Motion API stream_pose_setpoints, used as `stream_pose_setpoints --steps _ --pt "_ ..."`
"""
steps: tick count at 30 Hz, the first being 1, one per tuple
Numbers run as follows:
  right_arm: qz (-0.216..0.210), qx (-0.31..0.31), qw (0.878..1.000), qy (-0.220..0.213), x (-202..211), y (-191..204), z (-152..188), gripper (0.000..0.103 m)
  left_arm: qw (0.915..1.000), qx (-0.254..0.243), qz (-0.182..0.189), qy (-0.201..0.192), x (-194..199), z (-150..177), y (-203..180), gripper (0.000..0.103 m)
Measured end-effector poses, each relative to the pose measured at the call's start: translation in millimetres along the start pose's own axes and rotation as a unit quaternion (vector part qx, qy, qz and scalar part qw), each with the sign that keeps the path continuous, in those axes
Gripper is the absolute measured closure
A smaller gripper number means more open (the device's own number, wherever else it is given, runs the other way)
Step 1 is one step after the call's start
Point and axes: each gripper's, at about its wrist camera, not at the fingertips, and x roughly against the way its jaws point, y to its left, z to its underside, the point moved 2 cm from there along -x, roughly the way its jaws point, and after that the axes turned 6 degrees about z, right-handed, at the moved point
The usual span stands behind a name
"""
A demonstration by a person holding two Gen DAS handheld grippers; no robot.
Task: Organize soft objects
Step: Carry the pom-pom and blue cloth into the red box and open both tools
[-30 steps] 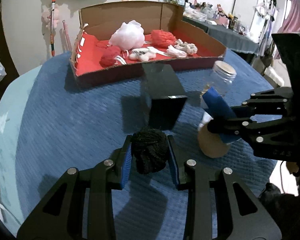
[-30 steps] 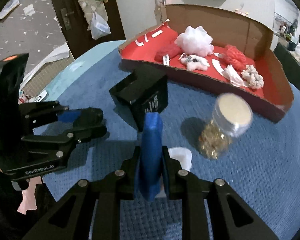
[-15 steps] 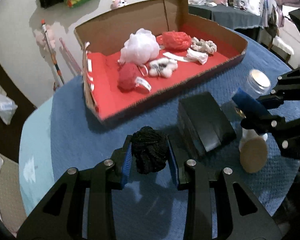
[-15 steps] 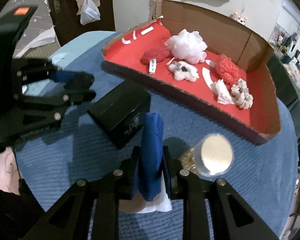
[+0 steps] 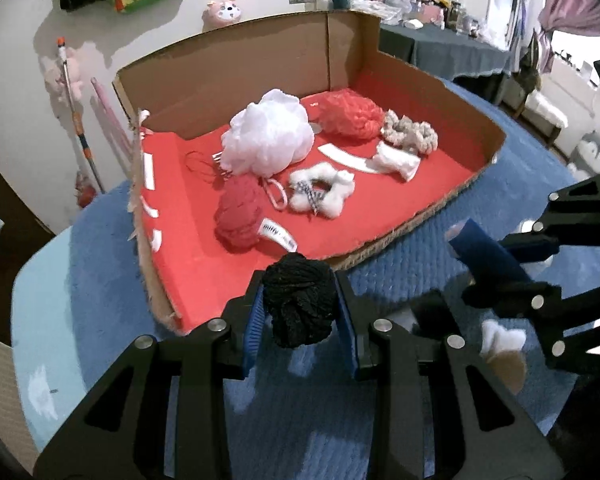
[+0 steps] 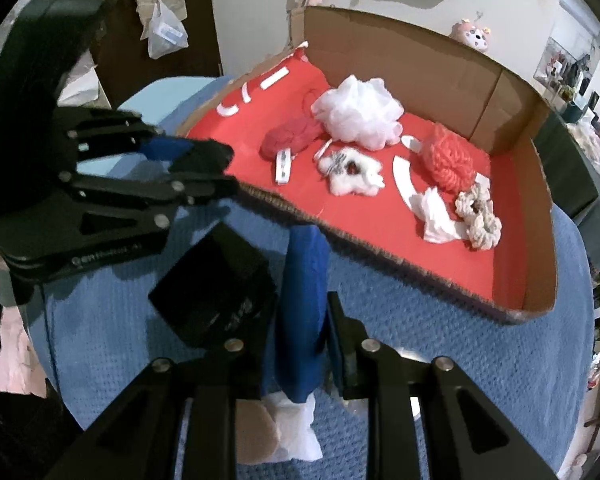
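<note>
My left gripper [image 5: 300, 308] is shut on a black yarn ball [image 5: 298, 300] and holds it above the near edge of the red-lined cardboard box [image 5: 188, 220]. My right gripper [image 6: 300, 320] is shut on a blue soft piece [image 6: 304, 300] with white and tan parts hanging below it, over the blue cloth short of the box [image 6: 512, 264]. The box holds a white pouf [image 5: 270, 136], a red yarn ball [image 5: 240, 220], an orange-red pouf [image 5: 350, 114], a white fluffy scrunchie [image 5: 324, 192] and a beige scrunchie [image 5: 410, 132]. The right gripper also shows in the left wrist view [image 5: 496, 264].
A black box [image 6: 216, 284] lies on the blue table cloth [image 6: 440, 344] between the grippers. The left gripper shows in the right wrist view [image 6: 208, 168]. Walls, hanging bags and a cluttered table stand behind the box.
Both grippers have moved forward toward the cardboard box with their loads. The black box and jar have slid back under and behind the grippers; the jar is out of view.
</note>
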Motion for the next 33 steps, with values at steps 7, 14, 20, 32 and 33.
stream_pose_setpoints --steps 7,14,20,32,33 --pt "-0.025 -0.017 1.0 -0.006 -3.1 -13.8 -23.3 0.078 0.9984 0.035 0.045 -0.006 -11.4 -18.0 12.5 0.072" --pt "-0.034 -0.039 0.999 -0.005 -13.7 -41.9 -49.5 0.078 0.9938 0.069 0.087 -0.006 -27.2 -37.4 21.3 0.072" --pt "-0.03 -0.052 0.998 0.015 -40.8 -66.7 -67.7 0.078 0.9918 0.075 0.103 0.012 -48.4 -49.6 18.9 0.072" --pt "-0.013 -0.039 0.997 0.066 -100.3 -79.6 -84.6 0.075 0.9914 0.075 0.069 0.081 -95.3 -55.0 23.8 0.072" --pt "-0.012 -0.036 0.997 0.071 -103.8 -78.3 -85.0 0.075 0.9916 0.074 0.067 0.083 -96.8 -55.0 23.8 0.072"
